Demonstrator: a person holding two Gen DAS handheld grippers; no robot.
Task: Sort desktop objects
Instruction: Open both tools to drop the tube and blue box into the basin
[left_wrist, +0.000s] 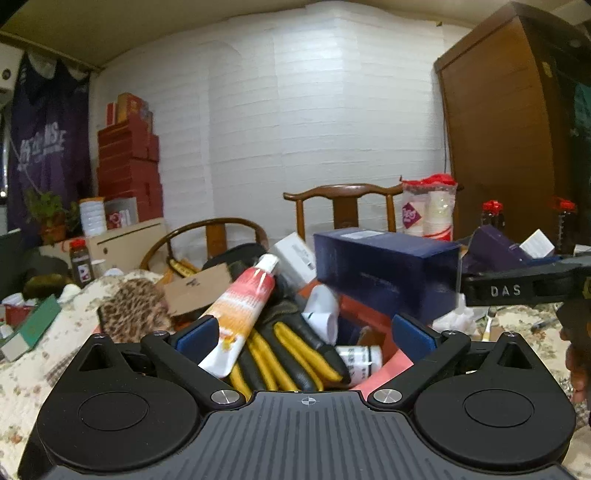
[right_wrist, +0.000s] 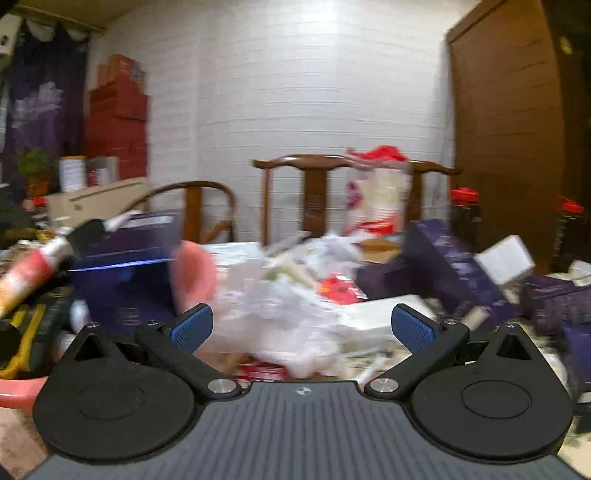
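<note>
text: "DAS" | on: black tool body (left_wrist: 517, 290); other labels unreadable

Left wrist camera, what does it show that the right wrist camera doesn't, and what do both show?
Only the left wrist view shows the leopard-print item, the small white bottle lying under the black-and-yellow gloves, and the other gripper's black body marked DAS.

Only the right wrist view, which is motion-blurred, shows the heap of crumpled clear plastic and the white box on the purple boxes.

Both show the red-and-white tube, the dark blue box, the wooden chairs, and open jaws on each gripper.
</note>
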